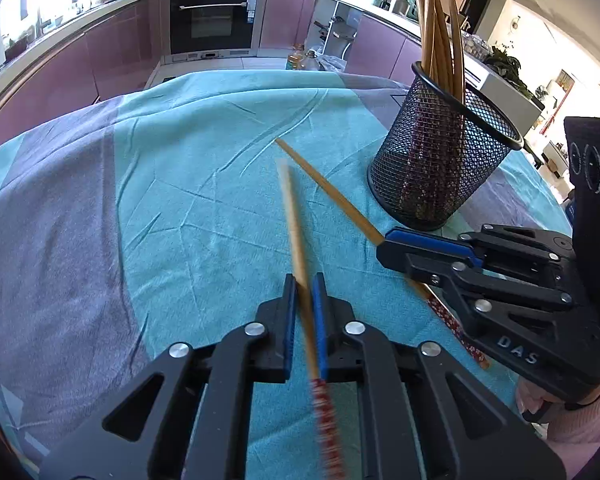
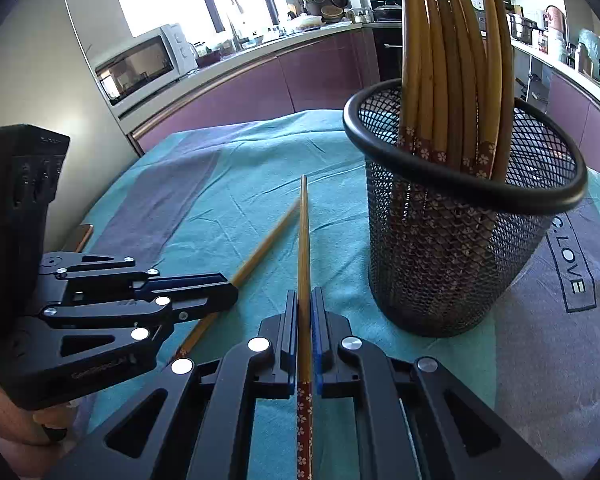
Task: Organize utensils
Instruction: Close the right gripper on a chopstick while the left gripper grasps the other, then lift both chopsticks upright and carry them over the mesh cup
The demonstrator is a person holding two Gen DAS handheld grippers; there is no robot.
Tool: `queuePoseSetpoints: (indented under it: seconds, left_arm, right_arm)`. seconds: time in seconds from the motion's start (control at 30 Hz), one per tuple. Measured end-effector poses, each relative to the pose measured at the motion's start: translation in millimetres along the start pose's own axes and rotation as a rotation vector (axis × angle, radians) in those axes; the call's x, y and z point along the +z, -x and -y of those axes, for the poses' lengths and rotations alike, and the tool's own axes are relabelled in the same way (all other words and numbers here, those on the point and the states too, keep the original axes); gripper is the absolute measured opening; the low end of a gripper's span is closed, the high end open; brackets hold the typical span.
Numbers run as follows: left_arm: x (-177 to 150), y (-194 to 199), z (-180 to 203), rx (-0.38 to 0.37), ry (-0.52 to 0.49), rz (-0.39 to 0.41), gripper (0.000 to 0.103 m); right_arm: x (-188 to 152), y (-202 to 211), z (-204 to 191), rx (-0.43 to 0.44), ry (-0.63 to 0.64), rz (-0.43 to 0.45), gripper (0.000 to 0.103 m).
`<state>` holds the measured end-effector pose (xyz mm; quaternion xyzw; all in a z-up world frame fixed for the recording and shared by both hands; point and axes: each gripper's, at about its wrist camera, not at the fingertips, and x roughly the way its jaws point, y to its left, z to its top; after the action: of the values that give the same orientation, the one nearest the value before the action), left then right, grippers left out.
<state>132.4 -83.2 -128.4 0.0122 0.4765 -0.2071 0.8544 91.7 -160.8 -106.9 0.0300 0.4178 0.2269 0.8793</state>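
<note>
Between the blue pads of each hand-held gripper sits one bamboo chopstick, above a table draped in a teal-and-grey cloth (image 1: pixel 180 184). From the left wrist, the left gripper (image 1: pixel 304 292) has its jaws closed to a narrow gap on a chopstick (image 1: pixel 296 232) that reads blurred, its pale tip pointing away over the cloth and its red patterned end running back under the camera. Just to its right, the right gripper (image 1: pixel 388 244) is clamped on a second chopstick (image 1: pixel 324 184), which slants up and to the left, its red flowered end poking out beneath the black linkage.

From the right wrist, the right gripper (image 2: pixel 305 304) pinches that second chopstick (image 2: pixel 304 240) nearly straight ahead, tip clear of the cloth (image 2: pixel 204 208). The left gripper (image 2: pixel 232 292) lies close on the left, its chopstick (image 2: pixel 268 240) angling toward the other's shaft.

Near the grippers, a black wire-mesh holder (image 1: pixel 440 160) stands upright on the cloth. It holds a bundle of matching chopsticks (image 2: pixel 444 60), flowered ends down, tips fanned above the rim (image 2: pixel 380 144). Behind are purple kitchen cabinets (image 1: pixel 100 52), a built-in oven (image 1: pixel 214 20) and a microwave (image 2: pixel 140 64).
</note>
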Motion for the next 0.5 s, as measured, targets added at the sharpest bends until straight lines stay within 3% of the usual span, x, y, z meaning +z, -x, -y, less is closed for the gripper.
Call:
queuePoseSetpoints:
  seconds: [0.37,0.5]
  left_arm:
    - [-9,1,8,0.008,-0.039,-0.01,0.008]
    - [-5,-2,13,0.014,-0.066,-0.01,0.014]
  right_arm:
    - [-6,-5,-6,0.023,0.023,-0.051,0.006]
    - [-5,-9,-8,0.017,0.025,-0.055,0.008]
